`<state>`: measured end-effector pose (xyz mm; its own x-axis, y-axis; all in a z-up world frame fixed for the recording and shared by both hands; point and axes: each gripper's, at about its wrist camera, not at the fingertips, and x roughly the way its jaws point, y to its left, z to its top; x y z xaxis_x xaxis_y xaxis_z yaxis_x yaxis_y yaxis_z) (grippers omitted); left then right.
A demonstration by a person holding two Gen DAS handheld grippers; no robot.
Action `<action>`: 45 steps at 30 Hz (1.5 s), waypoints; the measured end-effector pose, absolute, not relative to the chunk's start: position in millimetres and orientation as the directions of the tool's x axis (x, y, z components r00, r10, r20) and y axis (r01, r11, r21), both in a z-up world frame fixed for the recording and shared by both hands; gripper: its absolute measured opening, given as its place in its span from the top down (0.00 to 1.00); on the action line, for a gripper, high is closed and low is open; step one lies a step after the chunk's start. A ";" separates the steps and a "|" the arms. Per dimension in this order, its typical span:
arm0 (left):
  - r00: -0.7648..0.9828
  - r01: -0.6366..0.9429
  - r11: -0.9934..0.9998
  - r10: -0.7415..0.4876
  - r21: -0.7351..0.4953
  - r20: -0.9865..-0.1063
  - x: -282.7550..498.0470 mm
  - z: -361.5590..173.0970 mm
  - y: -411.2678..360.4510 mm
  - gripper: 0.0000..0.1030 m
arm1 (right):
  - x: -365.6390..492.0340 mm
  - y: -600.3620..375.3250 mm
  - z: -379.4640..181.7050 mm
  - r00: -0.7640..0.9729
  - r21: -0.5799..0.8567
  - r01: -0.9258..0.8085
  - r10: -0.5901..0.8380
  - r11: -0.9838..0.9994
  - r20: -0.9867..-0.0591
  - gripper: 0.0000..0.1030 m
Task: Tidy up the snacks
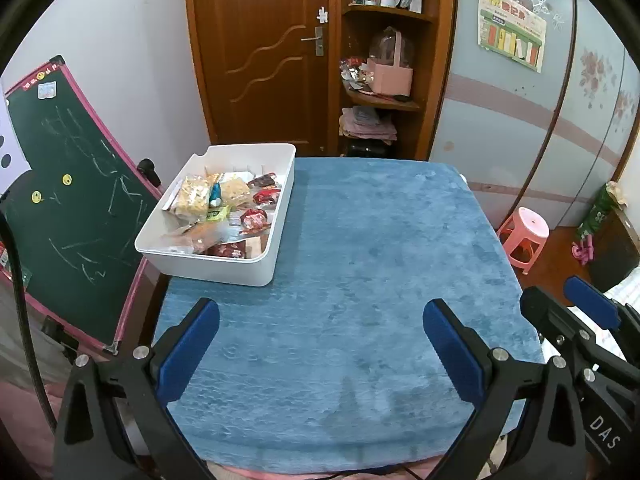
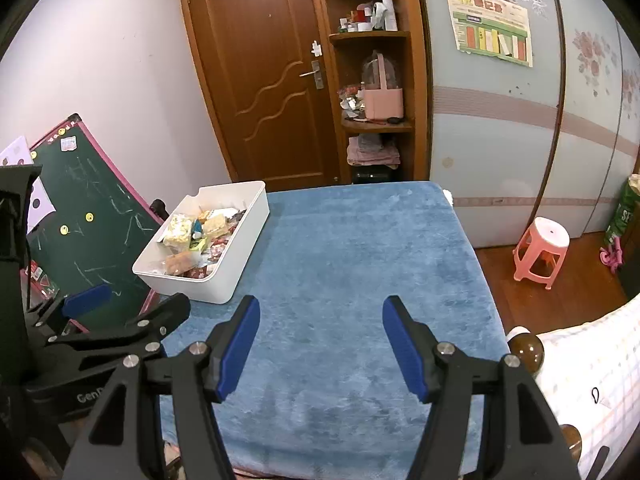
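A white plastic bin (image 1: pixel 224 268) stands at the far left corner of the blue-covered table (image 1: pixel 360 280); it also shows in the right wrist view (image 2: pixel 192 288). It holds several snack packets (image 1: pixel 224 208), yellow, red and brown, seen too in the right wrist view (image 2: pixel 196 240). My left gripper (image 1: pixel 320 344) is open and empty, hovering above the table's near edge, well short of the bin. My right gripper (image 2: pixel 320 344) is open and empty beside it, above the near middle of the table (image 2: pixel 340 260). The right gripper's blue pad shows at the left wrist view's right edge (image 1: pixel 592 300).
A green chalkboard (image 1: pixel 68 200) leans against the table's left side. A pink stool (image 2: pixel 542 252) stands on the wooden floor to the right. A brown door (image 1: pixel 260 52) and corner shelves (image 1: pixel 384 80) are behind the table. A bed (image 2: pixel 580 380) lies at near right.
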<state>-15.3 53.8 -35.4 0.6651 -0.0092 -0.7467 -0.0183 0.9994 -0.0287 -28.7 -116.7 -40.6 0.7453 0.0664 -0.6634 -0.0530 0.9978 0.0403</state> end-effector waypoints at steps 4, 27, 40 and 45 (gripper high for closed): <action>0.665 -0.020 0.999 -0.011 -0.033 -0.747 -14.3 -36.0 54.0 0.02 | -28.1 -116.9 -40.7 0.745 0.041 -0.051 0.066 0.998 -0.664 0.37; 0.669 -0.026 0.999 -0.001 -0.025 -0.744 -9.4 -39.0 51.1 0.02 | -20.4 -108.2 -37.5 0.746 -0.003 -0.040 0.028 0.999 -0.666 0.37; 0.667 -0.028 0.999 0.000 -0.025 -0.745 -9.1 -38.9 49.3 0.02 | -17.4 -111.4 -39.1 0.739 0.005 -0.038 0.031 0.999 -0.673 0.37; 0.663 -0.030 0.999 0.003 -0.023 -0.748 -8.9 -41.4 48.7 0.02 | -17.4 -117.1 -41.3 0.733 0.012 -0.036 0.035 0.999 -0.679 0.37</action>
<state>-8.9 48.8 -41.4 0.6634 0.0030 -0.7482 -0.0302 0.9993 -0.0228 -17.4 -117.1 -41.3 0.7332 0.0347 -0.6792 -0.0365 0.9993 0.0116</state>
